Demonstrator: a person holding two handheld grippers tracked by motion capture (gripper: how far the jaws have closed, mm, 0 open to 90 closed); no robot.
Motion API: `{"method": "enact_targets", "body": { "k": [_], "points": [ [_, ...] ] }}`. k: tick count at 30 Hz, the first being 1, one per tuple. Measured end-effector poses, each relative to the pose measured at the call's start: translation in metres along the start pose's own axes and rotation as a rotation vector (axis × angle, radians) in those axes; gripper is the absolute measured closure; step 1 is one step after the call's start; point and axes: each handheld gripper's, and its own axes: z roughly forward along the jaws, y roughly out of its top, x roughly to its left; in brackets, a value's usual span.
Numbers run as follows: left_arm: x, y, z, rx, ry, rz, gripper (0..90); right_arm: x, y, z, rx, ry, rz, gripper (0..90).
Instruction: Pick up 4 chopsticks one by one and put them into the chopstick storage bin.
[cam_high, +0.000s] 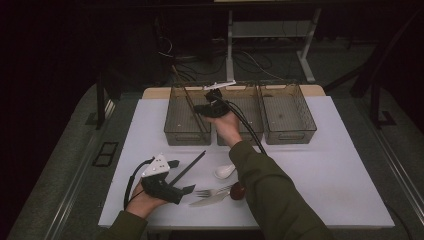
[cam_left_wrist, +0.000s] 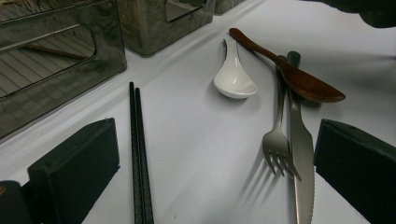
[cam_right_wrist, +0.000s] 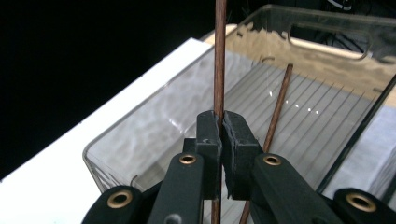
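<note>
Resting low on the white table, left gripper, jaws spread, near black chopsticks, glossy white spoon, steel fork. Right gripper pinches a slim brown wooden chopstick over the leftmost clear ribbed bin.

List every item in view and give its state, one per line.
Right gripper: shut on a brown chopstick, held over the left bin.
Second brown chopstick: lying in that bin.
Left gripper: open, empty.
Black chopsticks: paired, flat on the table.
White spoon: bowl up.
Wooden spoon: resting across the fork and knife.
</note>
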Motion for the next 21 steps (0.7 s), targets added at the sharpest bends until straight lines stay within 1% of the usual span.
{"method": "enact_targets", "body": {
  "k": [4,7,9,10,12,14,18,21],
  "points": [
    [0.0,0.0,0.0,0.0,-0.001,-0.002,0.0,0.001,-0.004,0.007,0.049,-0.018,0.004,84.9],
    [0.0,0.0,0.0,0.004,-0.001,0.0,0.0,0.001,-0.005,0.011,0.069,-0.037,-0.004,84.9],
    [0.0,0.0,0.0,0.005,-0.001,0.001,0.0,0.001,-0.006,0.013,0.09,-0.044,0.001,84.6],
    [0.0,0.0,0.0,0.005,-0.001,0.001,0.0,0.001,-0.006,0.013,0.099,-0.056,0.002,84.3],
    [0.0,0.0,0.0,0.005,-0.001,0.002,0.0,0.002,-0.005,0.014,0.104,-0.07,-0.004,84.0],
    [0.0,0.0,0.0,0.005,-0.001,0.002,0.0,0.003,-0.005,0.014,0.111,-0.084,-0.003,81.6],
    [0.0,0.0,0.0,0.003,-0.001,0.002,0.0,0.003,-0.006,0.014,0.12,-0.084,-0.003,75.1],
    [0.0,0.0,0.0,0.004,-0.001,0.002,0.0,0.004,-0.005,0.012,0.111,-0.082,-0.012,68.8]
  ]
}}
